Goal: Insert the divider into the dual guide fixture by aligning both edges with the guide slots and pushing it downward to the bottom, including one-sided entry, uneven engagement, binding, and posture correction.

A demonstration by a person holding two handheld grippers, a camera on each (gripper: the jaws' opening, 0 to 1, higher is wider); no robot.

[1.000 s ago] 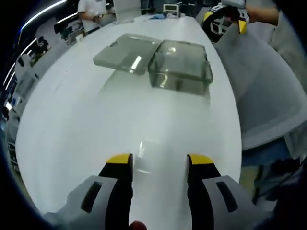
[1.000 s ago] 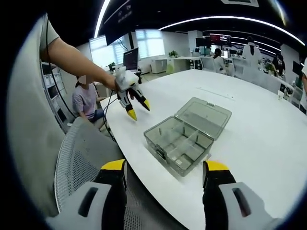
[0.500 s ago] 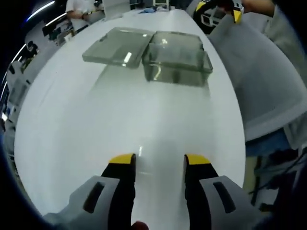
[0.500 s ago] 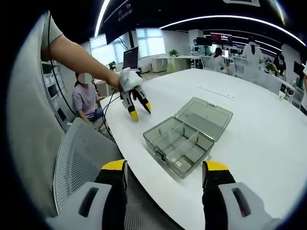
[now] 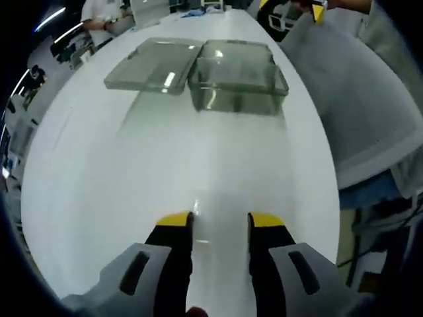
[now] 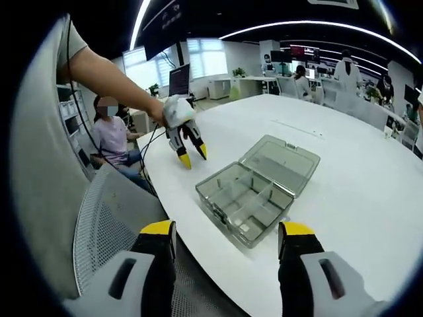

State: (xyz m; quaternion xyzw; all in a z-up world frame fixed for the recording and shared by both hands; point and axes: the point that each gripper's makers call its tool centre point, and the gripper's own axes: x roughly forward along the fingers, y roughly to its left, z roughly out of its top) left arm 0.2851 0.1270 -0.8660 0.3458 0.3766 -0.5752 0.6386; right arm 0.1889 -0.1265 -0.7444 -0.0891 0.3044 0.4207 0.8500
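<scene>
A clear grey compartment box [image 5: 238,82] stands on the white table [image 5: 132,165] with its lid [image 5: 155,63] folded open beside it. In the right gripper view the box [image 6: 244,201] shows inner dividers [image 6: 259,193] and its lid [image 6: 281,158] lies behind it. My left gripper [image 5: 221,221] is open just above the table, well short of the box, and a faint glint lies between its tips. It also appears as the left gripper [image 6: 187,155] held in a hand left of the box. My right gripper [image 6: 225,230] is open and holds nothing, off the table's edge.
A grey mesh chair back [image 6: 112,224] lies under my right gripper, against the table's edge. A seated person [image 6: 112,135] is behind the left gripper. Desks, monitors and other people fill the far room. The table edge [image 5: 324,152] runs along the right.
My left gripper's jaws have narrowed a little and it has dipped lower toward the table. My right gripper has stayed open and almost still.
</scene>
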